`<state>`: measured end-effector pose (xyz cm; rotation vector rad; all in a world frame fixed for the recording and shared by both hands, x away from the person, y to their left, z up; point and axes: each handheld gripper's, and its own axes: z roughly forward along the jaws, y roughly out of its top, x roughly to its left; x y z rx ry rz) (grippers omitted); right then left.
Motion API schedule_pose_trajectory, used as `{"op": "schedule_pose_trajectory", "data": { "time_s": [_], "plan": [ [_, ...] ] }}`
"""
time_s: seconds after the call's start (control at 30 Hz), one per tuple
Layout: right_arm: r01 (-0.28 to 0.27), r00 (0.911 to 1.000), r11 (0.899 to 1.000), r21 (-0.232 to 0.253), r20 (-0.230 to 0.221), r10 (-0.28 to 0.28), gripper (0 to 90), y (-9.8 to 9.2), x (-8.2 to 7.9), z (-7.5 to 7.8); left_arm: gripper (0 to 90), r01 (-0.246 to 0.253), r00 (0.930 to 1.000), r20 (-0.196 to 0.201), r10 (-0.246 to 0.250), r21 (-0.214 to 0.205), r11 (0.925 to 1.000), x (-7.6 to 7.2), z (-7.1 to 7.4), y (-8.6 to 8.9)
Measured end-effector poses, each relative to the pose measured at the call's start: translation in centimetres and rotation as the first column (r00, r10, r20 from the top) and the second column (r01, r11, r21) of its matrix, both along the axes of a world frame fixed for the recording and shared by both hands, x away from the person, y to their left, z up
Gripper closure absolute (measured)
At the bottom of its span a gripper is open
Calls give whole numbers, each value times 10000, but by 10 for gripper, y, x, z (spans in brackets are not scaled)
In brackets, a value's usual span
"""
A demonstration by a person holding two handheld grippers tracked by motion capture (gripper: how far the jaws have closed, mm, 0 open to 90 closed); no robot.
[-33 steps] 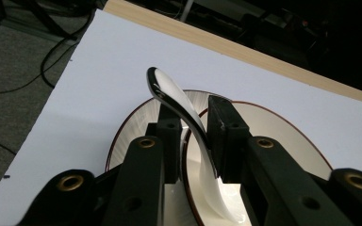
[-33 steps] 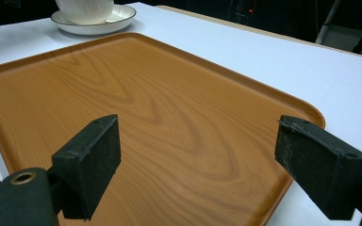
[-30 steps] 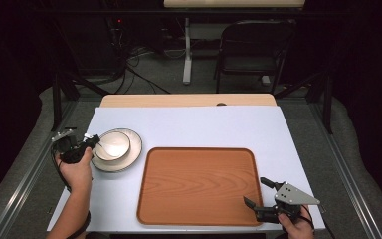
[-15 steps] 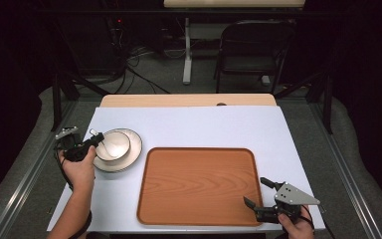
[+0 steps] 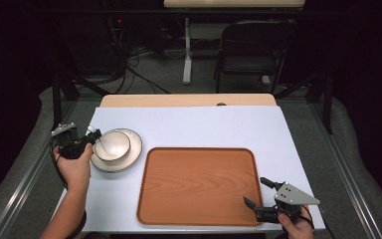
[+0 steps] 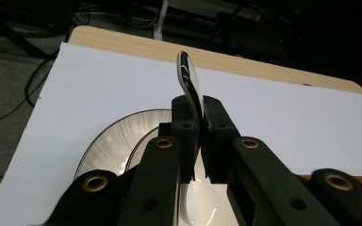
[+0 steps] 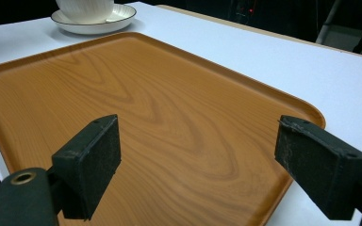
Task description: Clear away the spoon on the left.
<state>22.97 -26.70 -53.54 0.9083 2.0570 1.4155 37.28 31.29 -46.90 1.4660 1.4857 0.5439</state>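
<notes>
A white bowl (image 5: 113, 144) sits on a white plate (image 5: 132, 154) with a dark rim line, at the table's left. My left gripper (image 5: 93, 135) is at the bowl's left edge, shut on its rim. In the left gripper view the thin rim (image 6: 187, 75) stands upright between the jaws of my left gripper (image 6: 195, 106), with the ribbed plate (image 6: 118, 141) below. My right gripper (image 5: 254, 190) is open over the near right corner of the wooden tray (image 5: 199, 184). Nothing lies between its jaws in the right gripper view (image 7: 198, 150), where the tray (image 7: 146, 94), bowl (image 7: 85, 7) and plate (image 7: 118, 19) show.
The white table top (image 5: 204, 127) leaves free room behind and right of the tray. A wooden strip (image 5: 189, 100) runs along its far edge. Beyond stand a dark chair (image 5: 251, 50) and floor cables (image 5: 129, 55).
The left hand and gripper have stayed at the bowl's rim with barely any shift. The right gripper has not moved.
</notes>
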Motion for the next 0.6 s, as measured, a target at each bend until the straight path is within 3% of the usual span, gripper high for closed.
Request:
{"op": "schedule_pose_trajectory", "data": {
  "time_s": [0.6],
  "plan": [
    [-8, 10000, 10000, -21, 10, 8, 144, 0, 0, 0, 851, 1001, 9949, 102, -1008, 562, 9934, -8, 39, -5]
  ]
}}
